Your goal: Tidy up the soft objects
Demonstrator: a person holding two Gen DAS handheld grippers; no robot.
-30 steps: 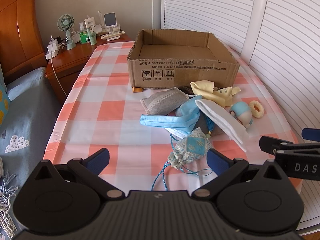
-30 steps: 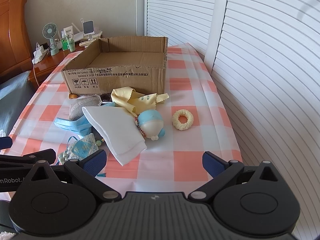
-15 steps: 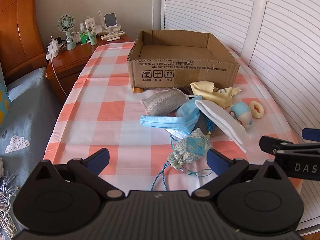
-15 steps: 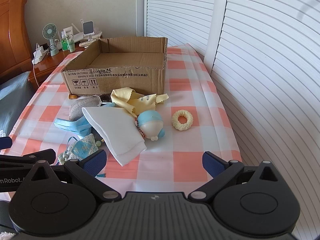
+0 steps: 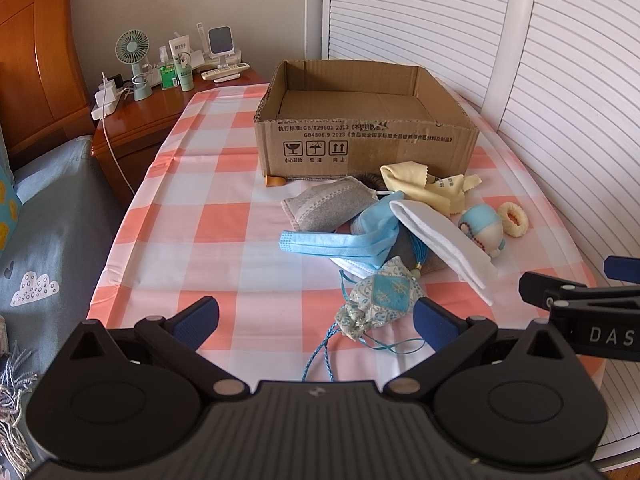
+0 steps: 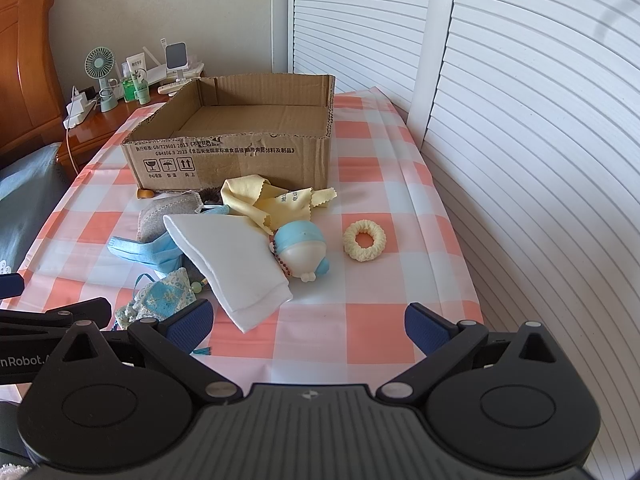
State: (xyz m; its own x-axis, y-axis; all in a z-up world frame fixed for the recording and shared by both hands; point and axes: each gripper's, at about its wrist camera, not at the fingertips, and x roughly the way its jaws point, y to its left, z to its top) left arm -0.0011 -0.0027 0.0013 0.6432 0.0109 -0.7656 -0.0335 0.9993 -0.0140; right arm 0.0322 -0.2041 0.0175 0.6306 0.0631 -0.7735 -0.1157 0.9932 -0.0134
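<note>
While both grippers hover with jaws apart, embroidered pouch (image 5: 380, 300) just ahead of left gripper (image 5: 316, 316), touching nothing.

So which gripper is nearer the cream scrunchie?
Right. The right gripper faces the scrunchie across bare cloth; the left gripper sits farther left, behind the pouch.

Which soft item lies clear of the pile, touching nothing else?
The cream scrunchie. It sits alone on the checked tablecloth, right of the blue-capped doll; everything else overlaps or touches in the heap.
</note>
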